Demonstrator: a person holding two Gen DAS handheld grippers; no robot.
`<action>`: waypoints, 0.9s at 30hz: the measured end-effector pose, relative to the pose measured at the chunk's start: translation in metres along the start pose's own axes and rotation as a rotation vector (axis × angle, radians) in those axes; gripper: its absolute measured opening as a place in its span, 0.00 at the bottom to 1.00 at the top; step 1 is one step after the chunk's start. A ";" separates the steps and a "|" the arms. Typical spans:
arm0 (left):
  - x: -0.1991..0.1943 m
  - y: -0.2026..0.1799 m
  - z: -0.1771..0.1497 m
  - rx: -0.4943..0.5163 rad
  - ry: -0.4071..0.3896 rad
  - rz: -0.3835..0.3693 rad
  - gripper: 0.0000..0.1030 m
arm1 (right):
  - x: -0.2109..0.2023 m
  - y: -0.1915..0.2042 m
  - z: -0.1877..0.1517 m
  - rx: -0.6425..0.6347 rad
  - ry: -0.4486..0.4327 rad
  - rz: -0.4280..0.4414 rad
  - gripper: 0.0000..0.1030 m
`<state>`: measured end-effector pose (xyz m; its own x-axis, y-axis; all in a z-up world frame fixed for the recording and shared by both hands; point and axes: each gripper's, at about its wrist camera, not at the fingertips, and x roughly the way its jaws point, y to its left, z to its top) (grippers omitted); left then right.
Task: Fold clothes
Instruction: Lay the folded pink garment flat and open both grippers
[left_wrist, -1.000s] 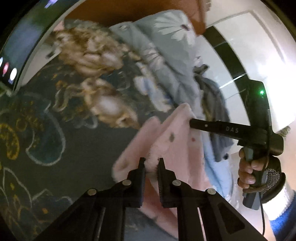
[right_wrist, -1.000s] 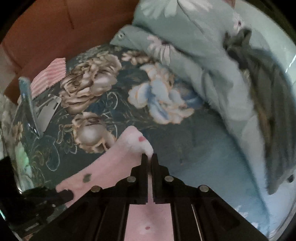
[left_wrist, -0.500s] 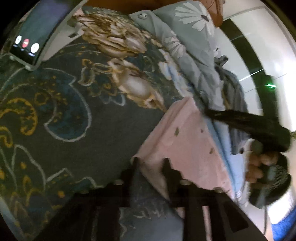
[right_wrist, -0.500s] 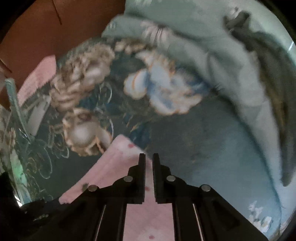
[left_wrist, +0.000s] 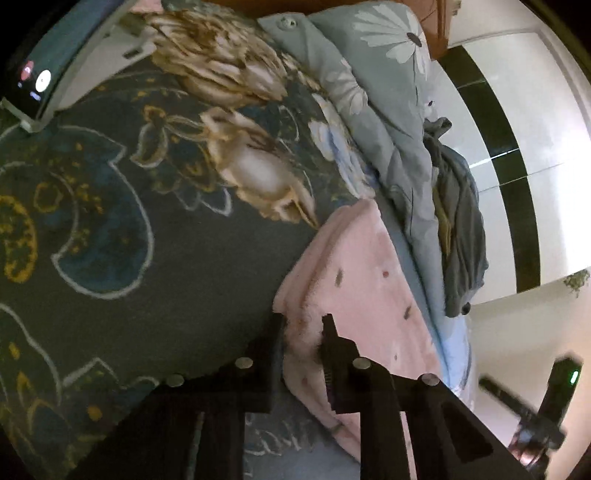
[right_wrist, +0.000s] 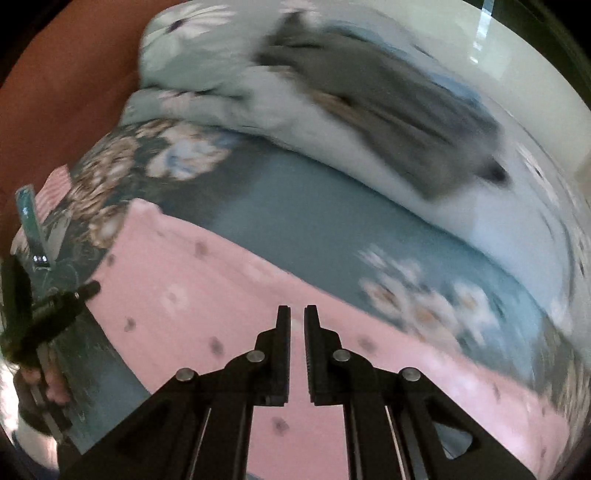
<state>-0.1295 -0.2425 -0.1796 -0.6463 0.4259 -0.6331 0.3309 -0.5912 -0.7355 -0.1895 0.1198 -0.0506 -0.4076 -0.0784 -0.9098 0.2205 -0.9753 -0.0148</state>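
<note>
A pink fleece garment (left_wrist: 362, 291) with small dark spots lies spread on the dark floral bedspread (left_wrist: 110, 221). My left gripper (left_wrist: 303, 325) has the garment's fluffy near edge between its jaws, which are closing, and the pads press on the cloth. In the right wrist view the same garment (right_wrist: 207, 291) lies flat under my right gripper (right_wrist: 297, 314), which is shut with nothing visibly pinched. The left gripper (right_wrist: 86, 290) shows at the garment's left edge there. Blurred, the right gripper (left_wrist: 517, 400) sits at the lower right of the left wrist view.
A bunched pale-blue daisy quilt (left_wrist: 369, 85) with a grey garment (left_wrist: 458, 214) on it lies beyond the pink one. A phone on a stand (left_wrist: 37, 81) and a striped pink cloth (right_wrist: 55, 188) sit near the brown headboard (right_wrist: 55, 96). White wardrobe doors (left_wrist: 546, 129) stand past the bed.
My right gripper let go of the pink corner and swept sideways along the garment, which now lies flatter. The left gripper opened, then closed again on the near edge.
</note>
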 end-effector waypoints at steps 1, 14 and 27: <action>-0.006 -0.003 0.003 0.008 -0.017 0.017 0.14 | -0.008 -0.016 -0.010 0.041 0.001 -0.010 0.06; -0.045 -0.035 0.000 0.088 -0.020 0.210 0.03 | -0.085 -0.172 -0.154 0.496 0.004 -0.031 0.06; 0.004 -0.155 -0.140 0.342 0.339 0.109 0.30 | -0.066 -0.230 -0.286 0.680 0.148 -0.001 0.29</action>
<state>-0.0872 -0.0527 -0.1017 -0.3413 0.5150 -0.7864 0.1025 -0.8112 -0.5757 0.0401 0.4088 -0.1060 -0.2722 -0.0953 -0.9575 -0.4034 -0.8921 0.2034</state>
